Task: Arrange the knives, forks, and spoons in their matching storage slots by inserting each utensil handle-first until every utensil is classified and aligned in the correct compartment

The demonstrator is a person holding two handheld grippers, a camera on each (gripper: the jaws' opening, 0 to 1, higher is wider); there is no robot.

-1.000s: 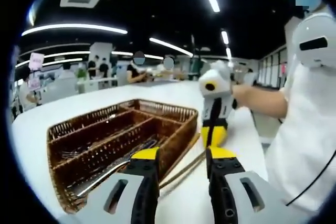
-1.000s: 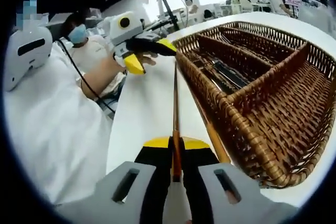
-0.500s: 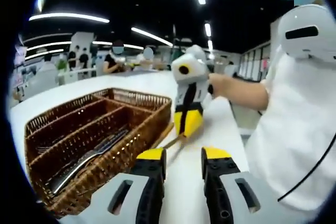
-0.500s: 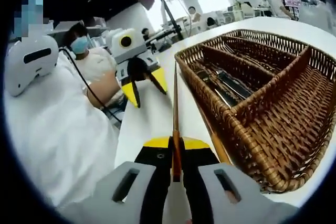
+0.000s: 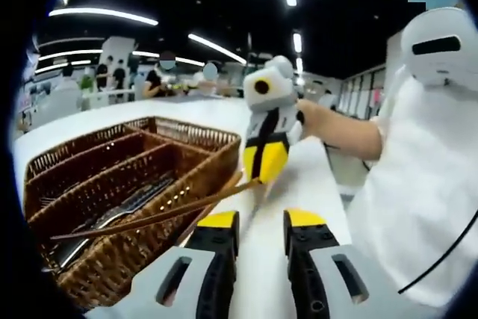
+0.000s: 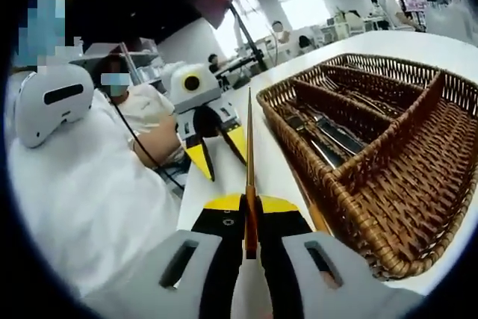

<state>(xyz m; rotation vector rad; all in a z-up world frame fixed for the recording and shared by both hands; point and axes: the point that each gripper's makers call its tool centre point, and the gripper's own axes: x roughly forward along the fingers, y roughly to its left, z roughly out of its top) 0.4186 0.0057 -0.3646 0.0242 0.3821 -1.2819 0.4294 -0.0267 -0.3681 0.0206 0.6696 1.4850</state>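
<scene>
My right gripper (image 6: 250, 203) is shut on a thin brown stick (image 6: 249, 147) that points straight ahead along its jaws. In the left gripper view the right gripper (image 5: 260, 175) hangs above the white table, and its stick (image 5: 149, 218) slants out over the near wall of the brown wicker basket (image 5: 142, 248). My left gripper (image 5: 259, 219) is open with nothing between its jaws, and it stands left of the stick in the right gripper view (image 6: 226, 168). Metal cutlery (image 6: 328, 128) lies in the basket's (image 6: 351, 207) long slots.
A second brown stick (image 6: 315, 218) lies on the table against the basket's outer wall. A person in white (image 6: 82, 184) stands close along the table's edge. Other people sit at far tables (image 5: 164, 80).
The stick in my right gripper has risen off the table and now reaches over the basket wall. The left gripper has come nearer in the right gripper view.
</scene>
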